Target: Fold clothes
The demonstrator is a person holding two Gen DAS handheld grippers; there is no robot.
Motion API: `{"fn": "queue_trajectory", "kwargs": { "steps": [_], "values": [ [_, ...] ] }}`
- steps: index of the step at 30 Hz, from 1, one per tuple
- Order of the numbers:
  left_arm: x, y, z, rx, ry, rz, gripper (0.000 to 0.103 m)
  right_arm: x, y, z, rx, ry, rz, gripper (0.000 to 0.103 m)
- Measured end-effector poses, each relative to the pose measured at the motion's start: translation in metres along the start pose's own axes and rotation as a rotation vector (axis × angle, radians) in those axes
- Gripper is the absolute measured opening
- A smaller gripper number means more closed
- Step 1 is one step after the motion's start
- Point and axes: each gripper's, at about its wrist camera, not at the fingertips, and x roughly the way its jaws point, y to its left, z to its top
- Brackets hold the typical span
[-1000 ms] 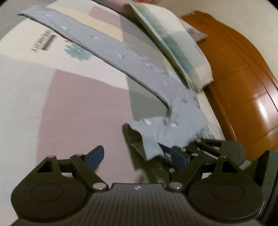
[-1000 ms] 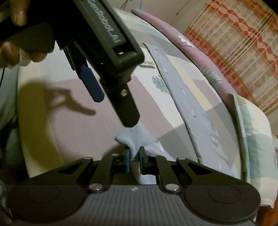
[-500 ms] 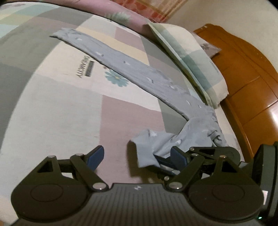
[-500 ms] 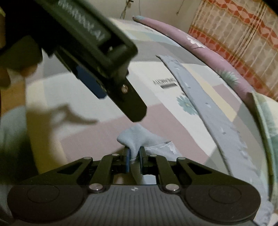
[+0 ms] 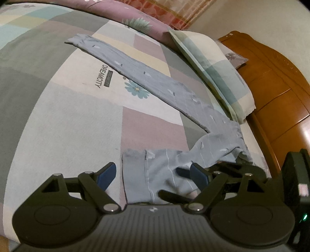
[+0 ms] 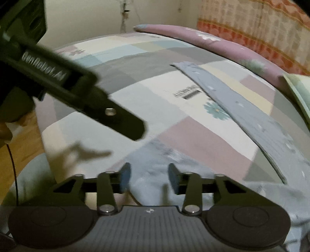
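Grey-blue patterned trousers (image 5: 147, 77) lie on the patchwork bed sheet (image 5: 58, 116). One leg stretches straight toward the far side. The other leg bends back, and its hem (image 5: 155, 170) lies flat between the fingers of my left gripper (image 5: 153, 174), which is open and hovers over it. In the right wrist view the same hem (image 6: 151, 159) lies under my right gripper (image 6: 149, 178), open with cloth between but not pinched. The long leg (image 6: 242, 108) runs off to the right. The left gripper's body (image 6: 87, 100) crosses the upper left, blurred.
A striped pillow (image 5: 213, 66) lies by the wooden headboard (image 5: 281, 97) on the right. A pink quilt (image 5: 135, 15) lines the far bed edge below a curtain (image 6: 261, 29). Wooden floor (image 6: 23, 139) shows past the near left bed edge.
My right gripper has opened and let go of the trouser hem, which now lies flat on the sheet. The left gripper stayed open and has shifted over the hem.
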Motion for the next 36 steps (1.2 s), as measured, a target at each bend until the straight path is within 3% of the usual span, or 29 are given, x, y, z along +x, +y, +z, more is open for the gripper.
{"fn": "queue_trajectory", "kwargs": {
  "steps": [3, 7, 11, 18, 19, 22, 23, 26, 28, 33, 36],
  "values": [
    [0.003, -0.003, -0.004, 0.000, 0.009, 0.003, 0.083, -0.013, -0.020, -0.015, 0.073, -0.002, -0.029, 0.073],
    [0.014, -0.012, -0.008, 0.013, 0.026, -0.013, 0.083, -0.029, -0.050, -0.040, 0.172, 0.022, -0.067, 0.076],
    [0.033, -0.027, -0.009, 0.042, 0.030, -0.052, 0.083, -0.043, -0.074, -0.067, 0.271, 0.036, -0.118, 0.086],
    [0.068, -0.054, -0.010, 0.093, 0.039, -0.120, 0.083, -0.059, -0.111, -0.108, 0.469, 0.031, -0.172, 0.096],
    [0.074, -0.054, -0.010, 0.092, 0.041, -0.113, 0.083, -0.062, -0.115, -0.113, 0.489, 0.028, -0.177, 0.096],
    [0.095, -0.040, -0.007, 0.060, 0.051, 0.011, 0.081, -0.069, -0.123, -0.131, 0.543, 0.023, -0.192, 0.101],
    [0.095, -0.034, -0.007, 0.061, 0.052, 0.058, 0.072, -0.071, -0.125, -0.138, 0.561, 0.033, -0.204, 0.102],
    [0.085, -0.020, -0.005, 0.047, 0.055, 0.045, 0.072, -0.074, -0.134, -0.167, 0.623, 0.060, -0.229, 0.103],
    [0.077, -0.029, -0.002, 0.071, 0.054, 0.090, 0.072, -0.080, -0.135, -0.180, 0.629, 0.010, -0.226, 0.103],
    [0.065, -0.075, -0.011, 0.168, 0.080, -0.048, 0.078, -0.078, -0.134, -0.182, 0.623, -0.012, -0.239, 0.103],
    [0.074, -0.089, -0.025, 0.186, 0.127, -0.092, 0.080, -0.076, -0.130, -0.182, 0.591, -0.008, -0.259, 0.103]
  ]
}}
